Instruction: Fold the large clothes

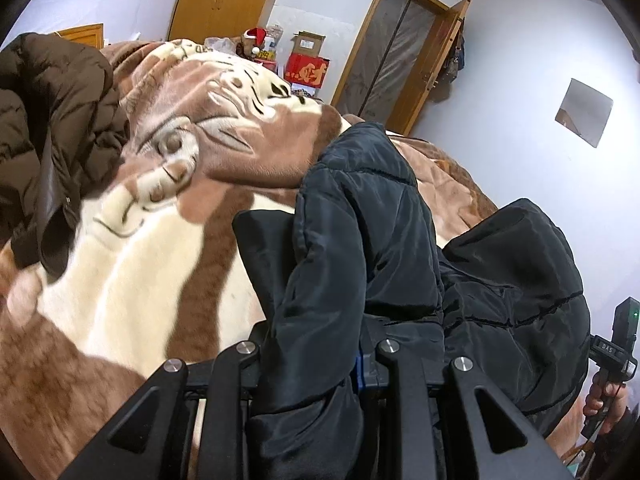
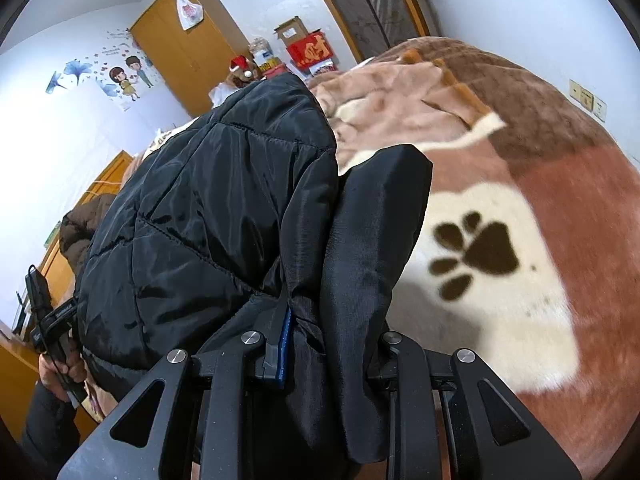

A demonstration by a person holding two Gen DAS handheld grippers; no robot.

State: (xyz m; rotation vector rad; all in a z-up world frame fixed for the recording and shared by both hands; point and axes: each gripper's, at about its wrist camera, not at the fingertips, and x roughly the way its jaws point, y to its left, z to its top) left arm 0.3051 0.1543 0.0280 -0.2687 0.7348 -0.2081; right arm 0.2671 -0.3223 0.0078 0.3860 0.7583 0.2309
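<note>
A black quilted puffer jacket (image 1: 360,220) hangs up off the bed, bunched between the fingers of my left gripper (image 1: 320,292), which is shut on it. In the right wrist view the same black jacket (image 2: 200,208) drapes over my right gripper (image 2: 316,280), also shut on a fold of it. The cloth hides most of both grippers' fingertips. The jacket stretches between the two grippers above the brown and cream blanket (image 1: 120,300).
A brown puffer jacket (image 1: 48,120) lies at the bed's far left. The paw-print blanket (image 2: 500,320) covers the bed below. A wooden wardrobe (image 2: 188,48), a red box (image 1: 306,70) and a door (image 1: 392,48) stand behind the bed. A hand (image 1: 604,396) grips the other handle.
</note>
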